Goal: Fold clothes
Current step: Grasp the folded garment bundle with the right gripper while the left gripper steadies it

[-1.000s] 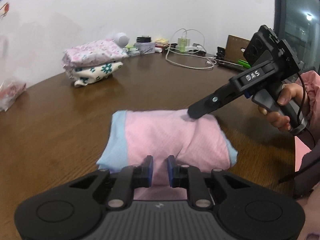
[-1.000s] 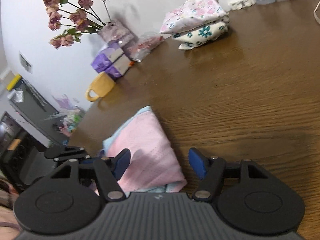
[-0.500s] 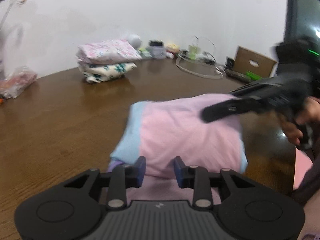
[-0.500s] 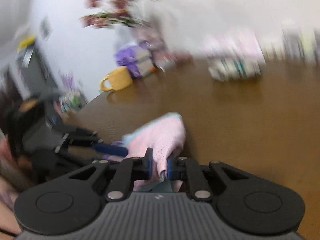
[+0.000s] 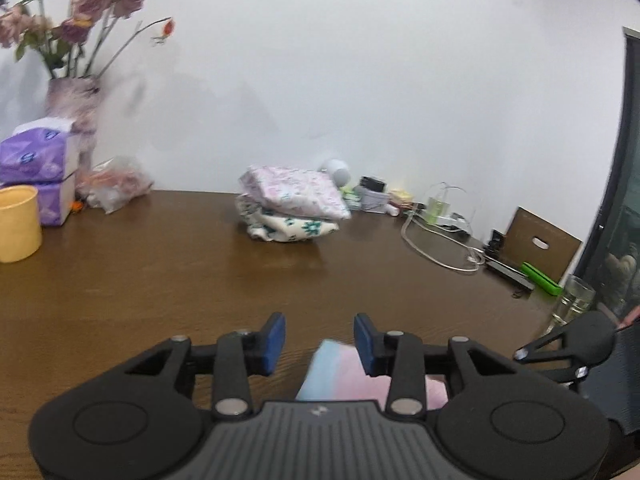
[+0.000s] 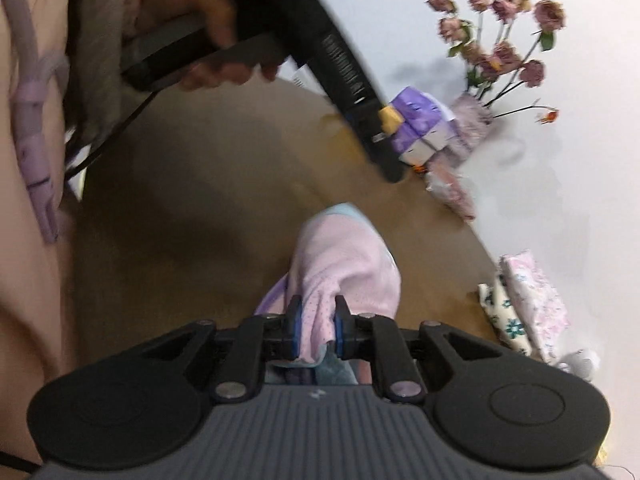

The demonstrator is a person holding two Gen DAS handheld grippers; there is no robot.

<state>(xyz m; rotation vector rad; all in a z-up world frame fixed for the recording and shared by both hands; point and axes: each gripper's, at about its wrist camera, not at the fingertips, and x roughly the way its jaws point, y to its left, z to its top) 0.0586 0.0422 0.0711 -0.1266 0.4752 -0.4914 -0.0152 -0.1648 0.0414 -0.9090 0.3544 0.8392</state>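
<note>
A folded pink garment with light-blue edges is held up off the brown table, with my right gripper shut on its near fold. In the left wrist view only a corner of this pink garment shows, low and behind the fingers. My left gripper is open above the table with nothing between its blue pads. The left gripper's body, held by a hand, shows at the top of the right wrist view. Part of the right gripper sits at the lower right of the left wrist view.
A stack of folded floral clothes lies mid-table. At the left are a yellow mug, purple tissue packs, a vase of dried flowers and a plastic bag. Cables, a cardboard box and a glass crowd the right.
My left gripper opened, let go of the pink garment and swung up and away from it. My right gripper shut on the garment and lifted it off the table.
</note>
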